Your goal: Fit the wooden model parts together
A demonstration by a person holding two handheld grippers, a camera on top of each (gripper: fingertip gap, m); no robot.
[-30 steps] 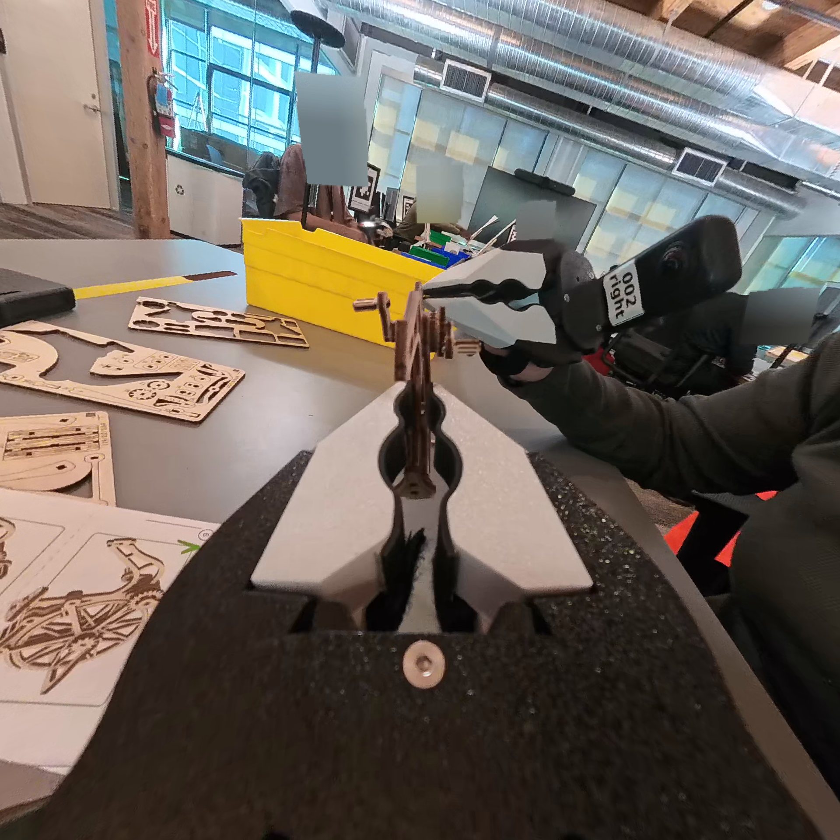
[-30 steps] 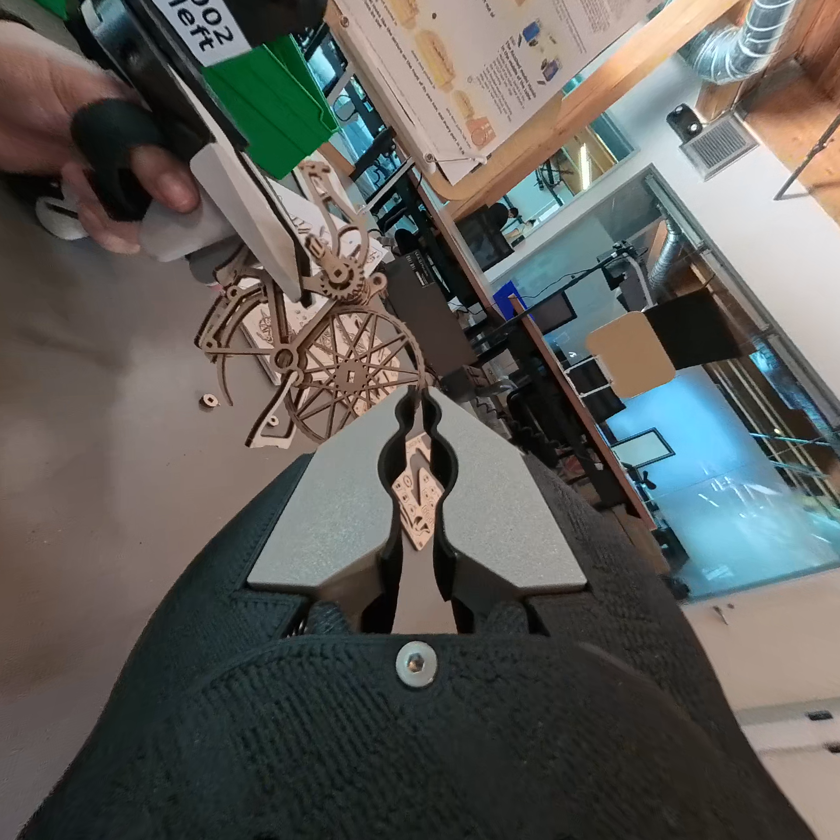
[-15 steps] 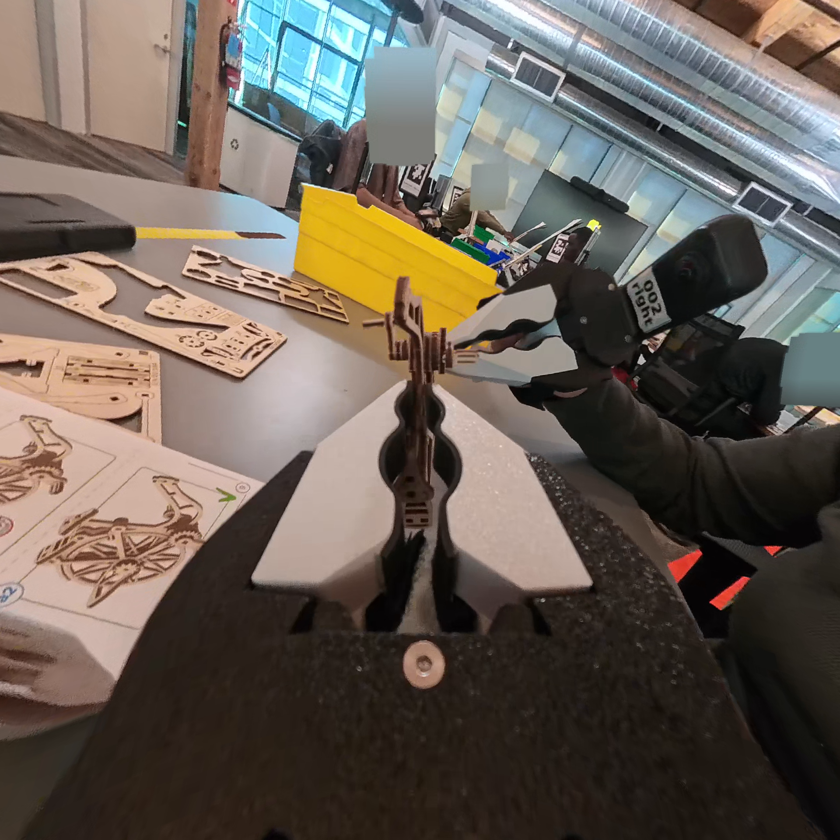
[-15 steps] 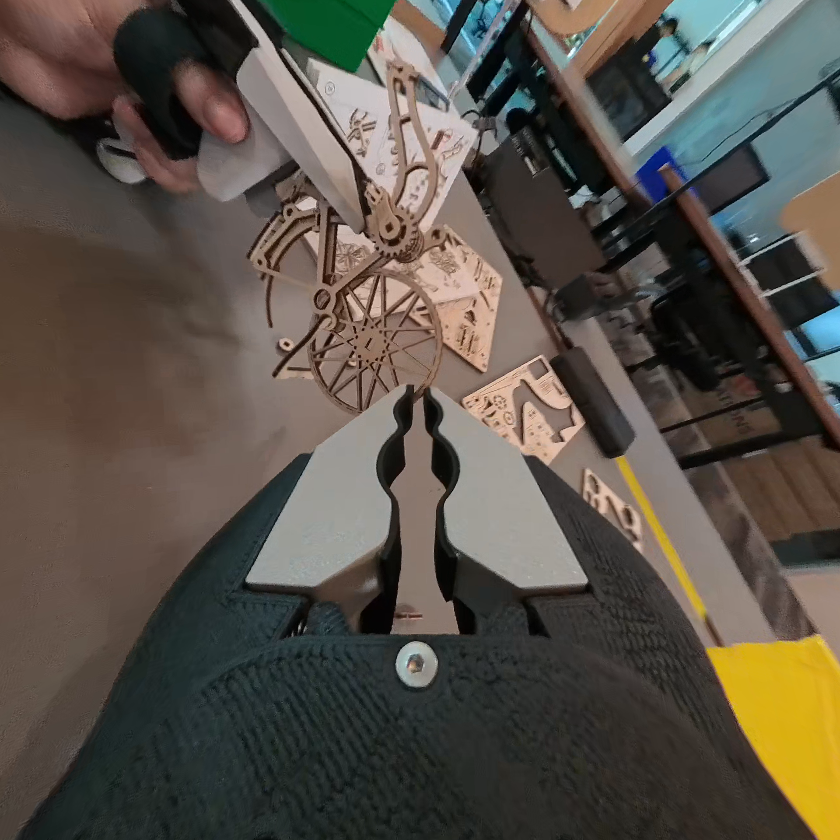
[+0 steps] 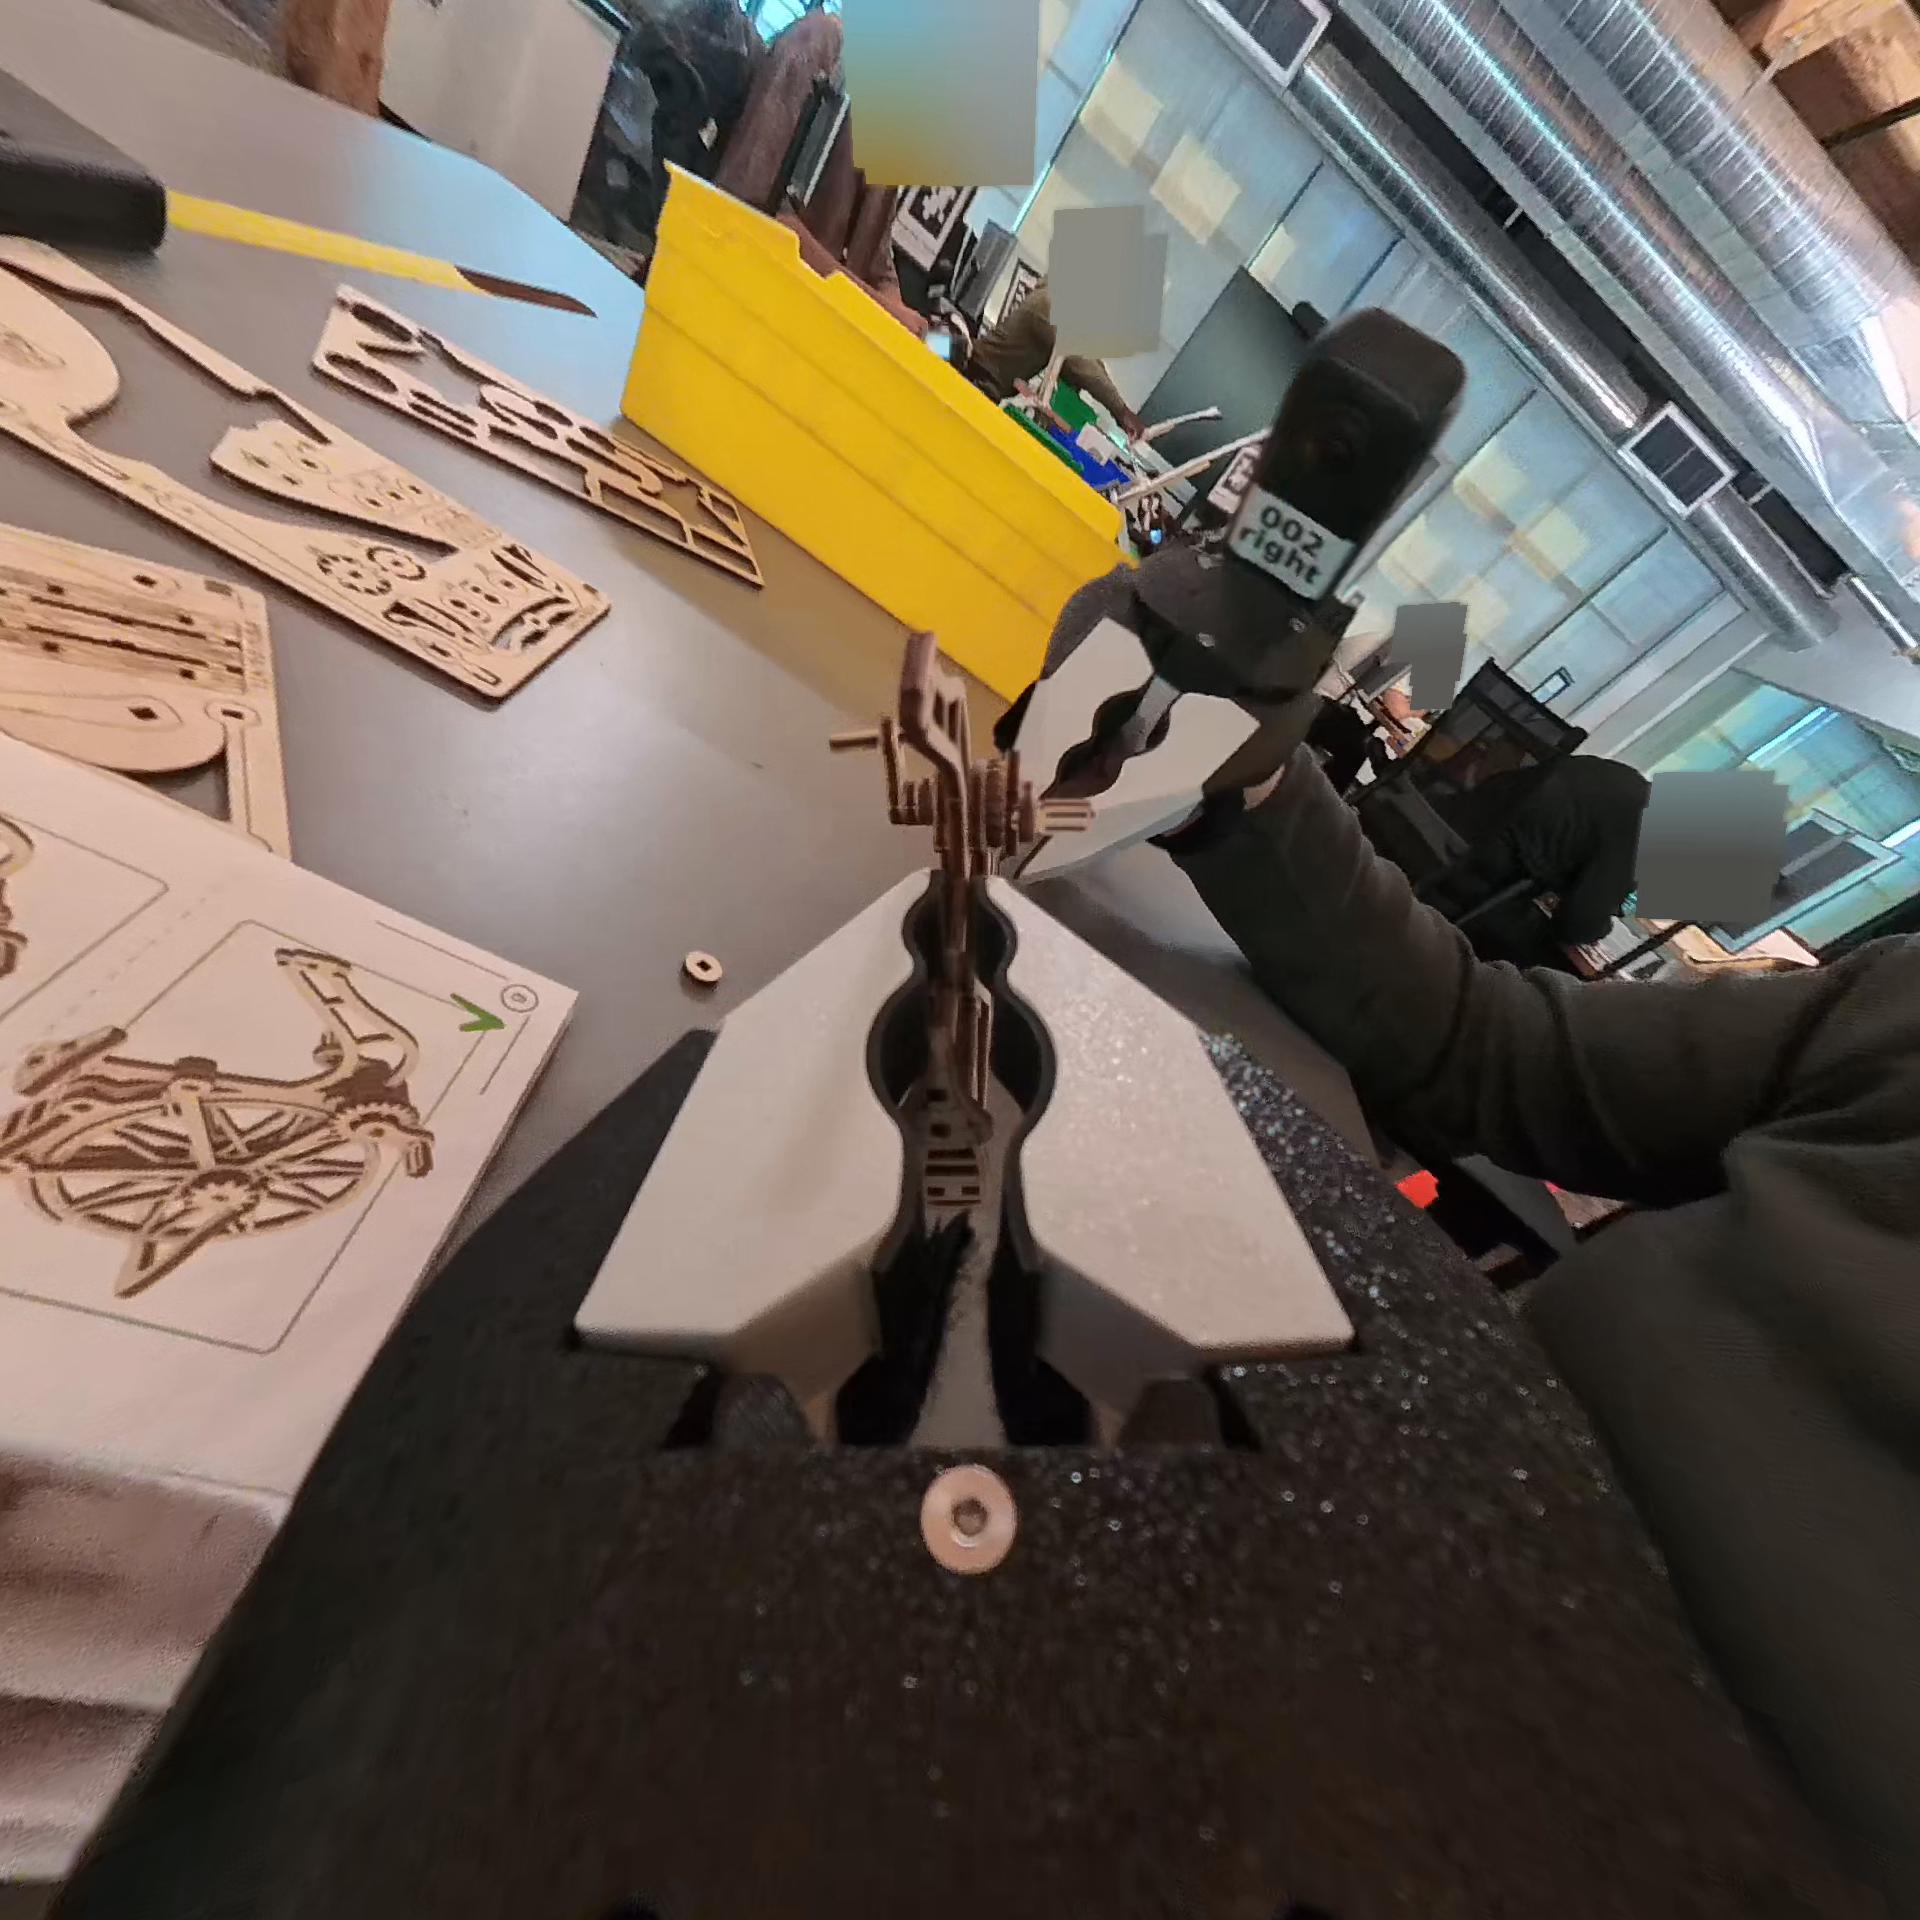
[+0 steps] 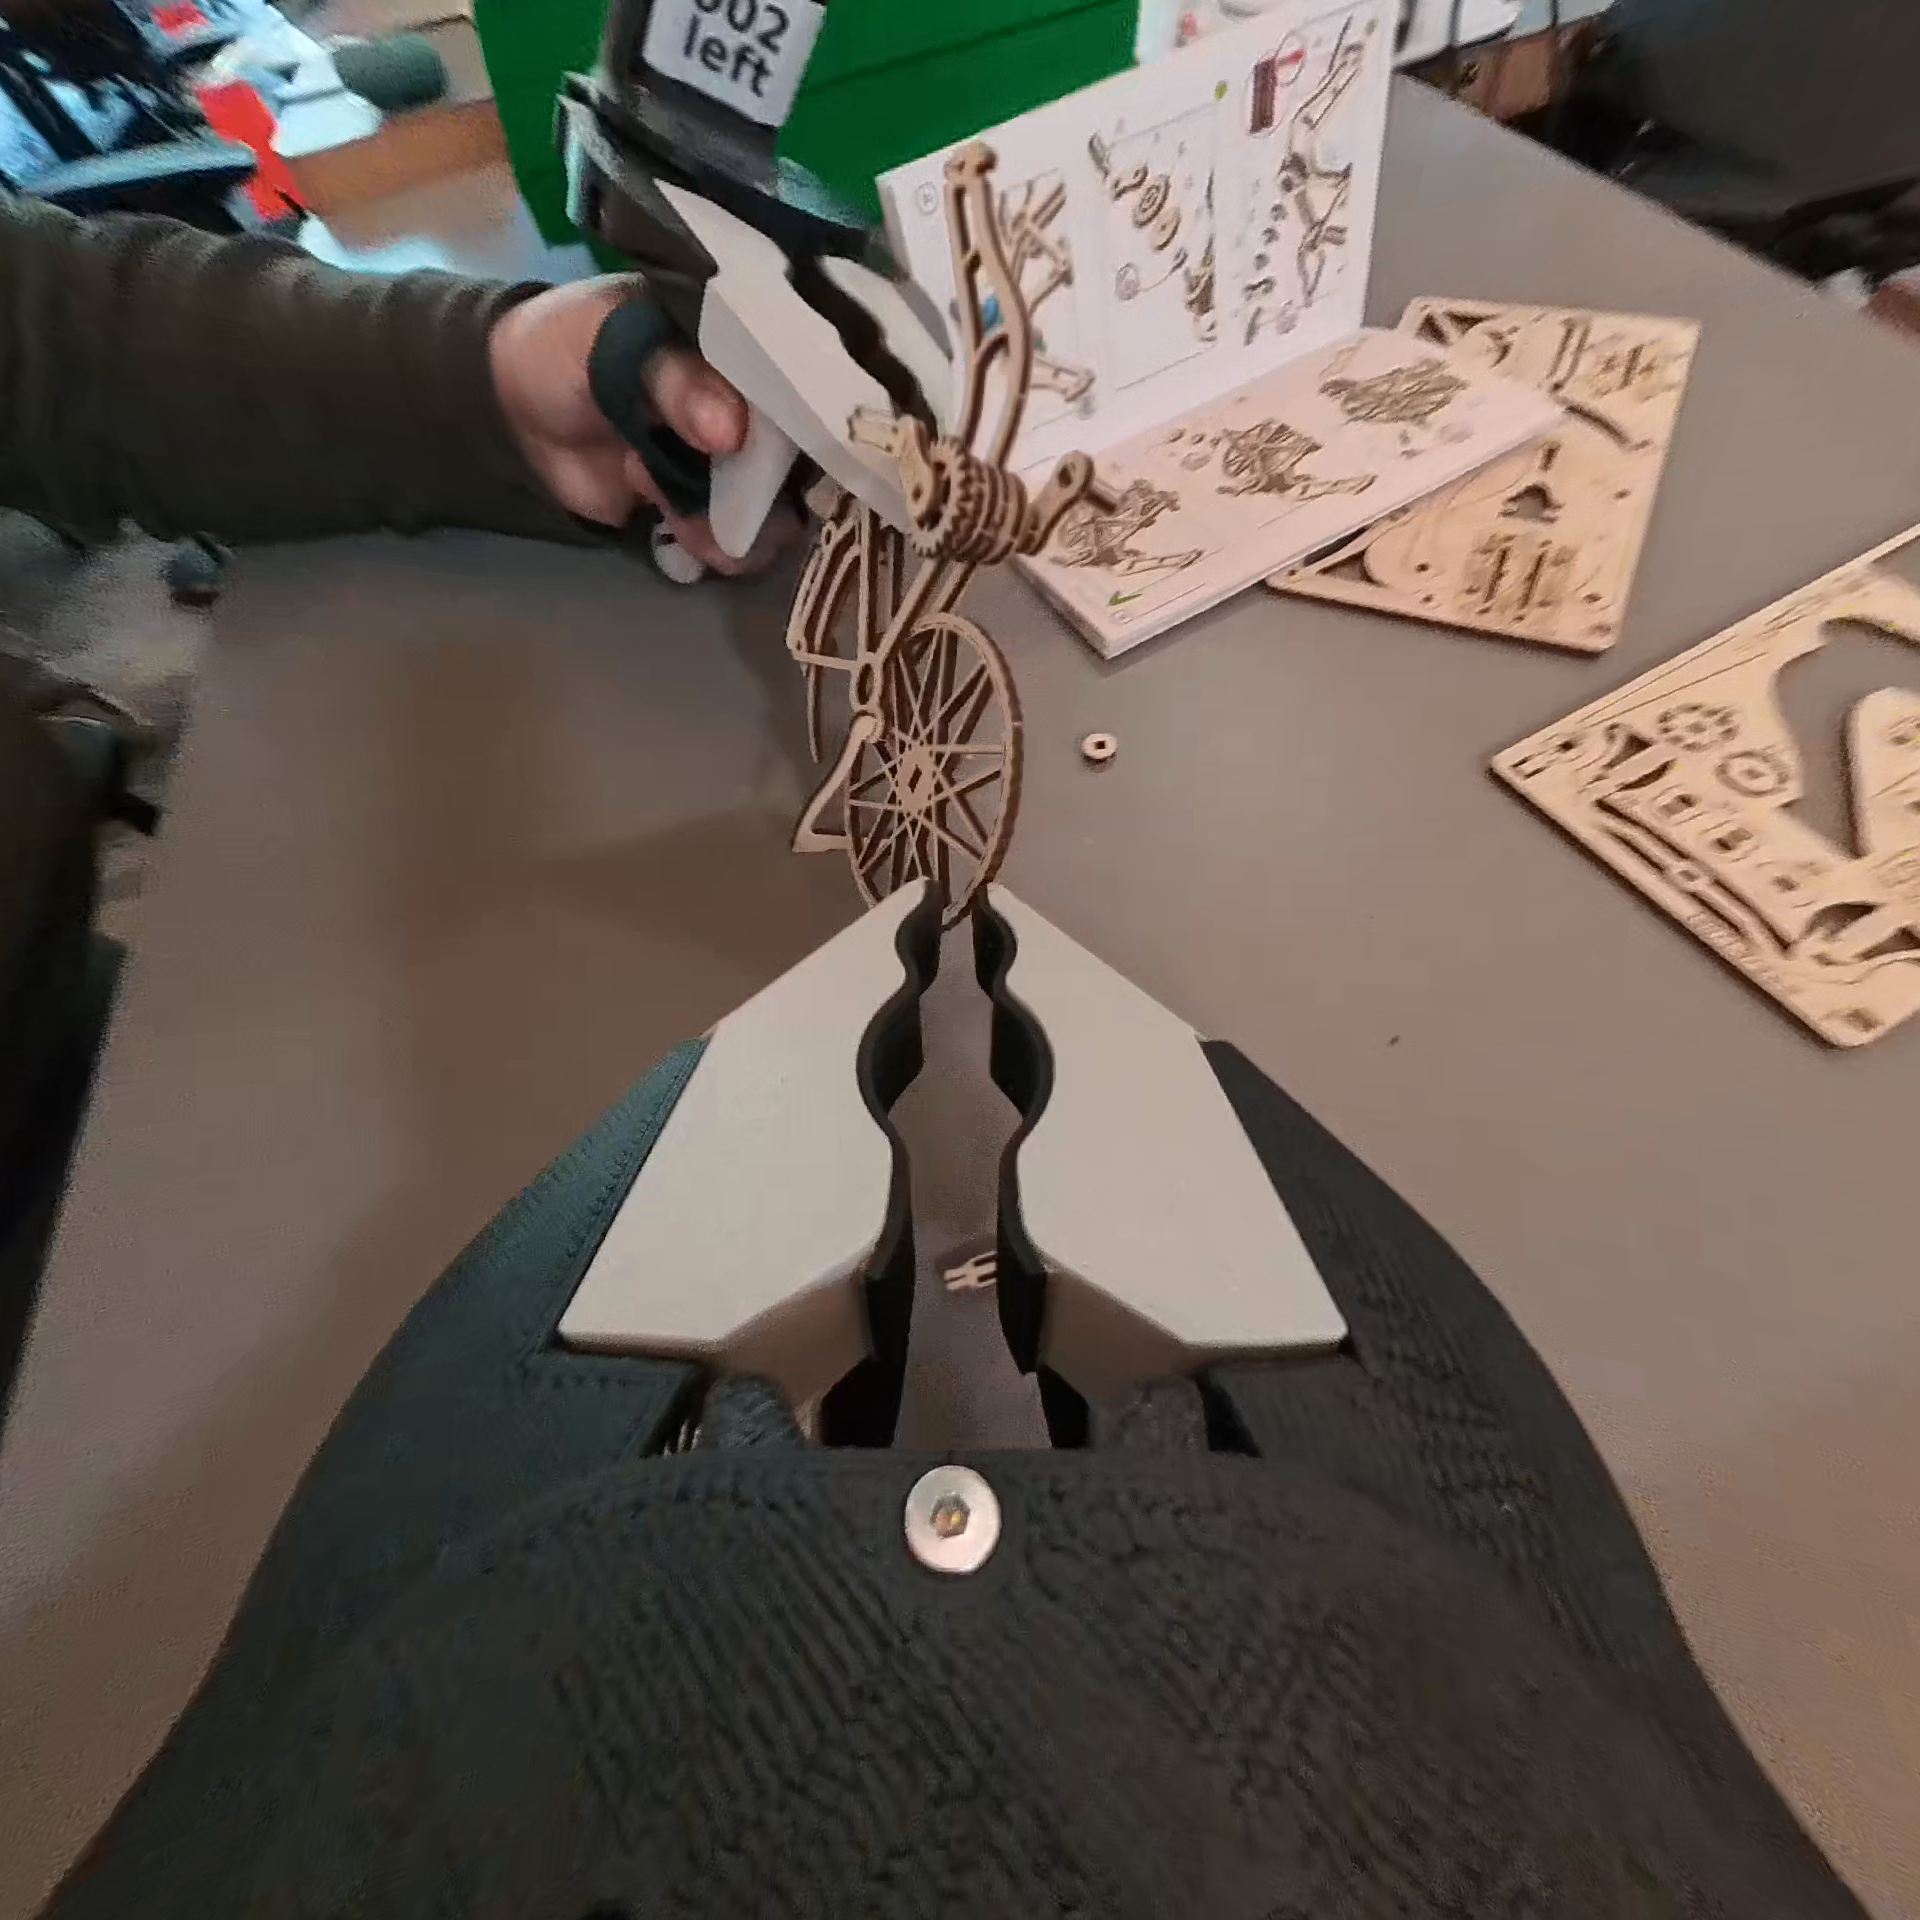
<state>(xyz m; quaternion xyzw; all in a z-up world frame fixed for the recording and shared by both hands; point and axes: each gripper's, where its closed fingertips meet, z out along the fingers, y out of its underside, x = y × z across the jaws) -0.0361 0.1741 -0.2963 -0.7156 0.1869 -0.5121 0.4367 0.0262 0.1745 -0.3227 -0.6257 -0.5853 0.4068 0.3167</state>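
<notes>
Model: wooden bike model [image 6: 914,665], mid-frame in the right wrist view, held above the grey table [image 6: 416,831]; edge-on at centre of the left wrist view.
Handling: likely light, stiff and brittle; thin spokes and fender would snap under squeeze. Best held at the thick gear hub or frame, not the wheel.
Left gripper [image 5: 961,1029]: clamped on the model's frame, near the gear cluster.
Right gripper [image 6: 951,925]: fingers slightly apart, empty, tips just below the wheel rim.
Loose bits: washer [image 6: 1097,748] right of the wheel; small piece [image 6: 971,1270] seen between the right fingers, low centre.
Pose: left hand [image 6: 613,416] upper left, gripper angled down-right; right sleeve [image 5: 1403,997] reaches in from the right.
Elsewhere: part sheets [image 6: 1714,831] and manual [image 6: 1174,312], upper right.
</notes>
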